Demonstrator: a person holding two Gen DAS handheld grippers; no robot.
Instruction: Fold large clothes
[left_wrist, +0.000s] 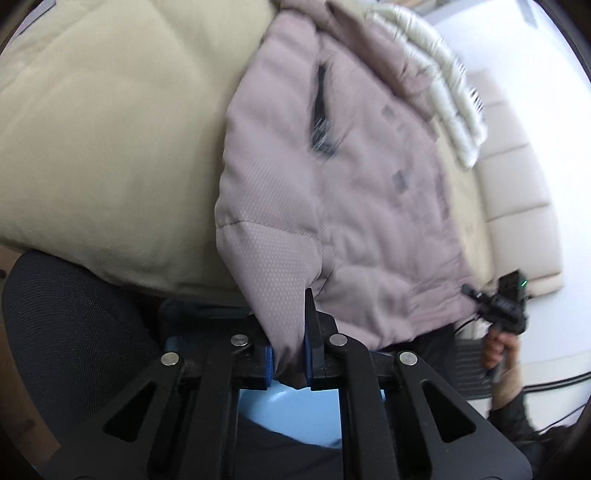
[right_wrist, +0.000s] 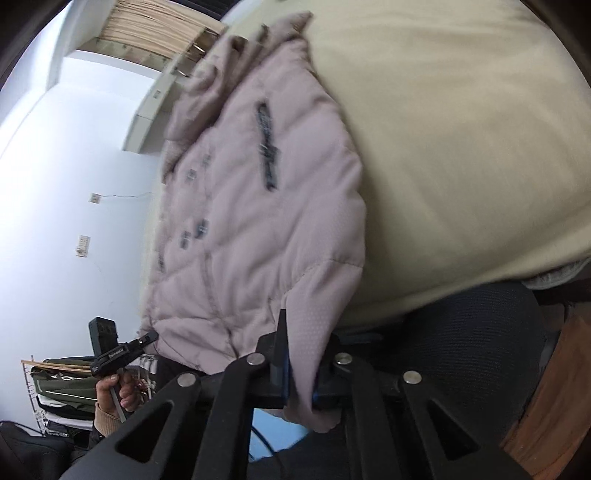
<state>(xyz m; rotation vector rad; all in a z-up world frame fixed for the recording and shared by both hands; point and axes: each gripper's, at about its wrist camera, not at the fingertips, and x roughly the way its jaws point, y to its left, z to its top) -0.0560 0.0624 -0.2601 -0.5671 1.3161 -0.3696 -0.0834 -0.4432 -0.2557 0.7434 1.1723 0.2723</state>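
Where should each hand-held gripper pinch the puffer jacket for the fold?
At the two near hem corners of the jacket, coming from the near edge of the bed. The hem hangs over that edge, thin enough to pinch. Left hand-held gripper and right hand-held gripper are shut there.

Beige bedding (left_wrist: 103, 140), perhaps mesh chair (left_wrist: 66, 317)

Mauve quilted jacket (left_wrist: 332, 206), beige bedcover (left_wrist: 110, 147), black mesh chair (left_wrist: 74, 325), white wall (right_wrist: 74, 147)

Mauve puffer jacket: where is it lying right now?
The mauve puffer jacket lies on the beige bed cover, hem at the near edge, with the left gripper and right gripper each clamped on a hem corner.
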